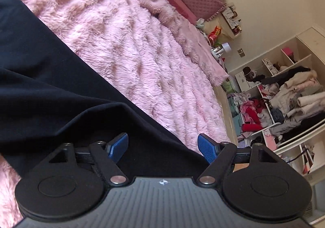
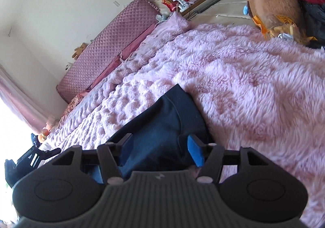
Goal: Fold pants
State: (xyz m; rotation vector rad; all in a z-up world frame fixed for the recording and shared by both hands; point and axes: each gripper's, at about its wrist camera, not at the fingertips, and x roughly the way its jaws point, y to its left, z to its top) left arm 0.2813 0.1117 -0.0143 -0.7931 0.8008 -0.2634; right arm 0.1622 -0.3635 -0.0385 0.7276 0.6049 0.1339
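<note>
Left wrist: dark navy cloth pants (image 1: pixel 50 77) spread on fluffy pink blanket (image 1: pixel 142 55), long axis running up-left; left gripper (image 1: pixel 163 145) gaping, nothing pinched. Right wrist: pants' end (image 2: pixel 172 114) just ahead; right gripper (image 2: pixel 160 151) parted, empty, seemingly nearer an end.

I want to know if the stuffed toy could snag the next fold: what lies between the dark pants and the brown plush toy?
Only bare pink fluffy blanket separates the pants from the brown plush toy, as the right wrist view shows.
</note>
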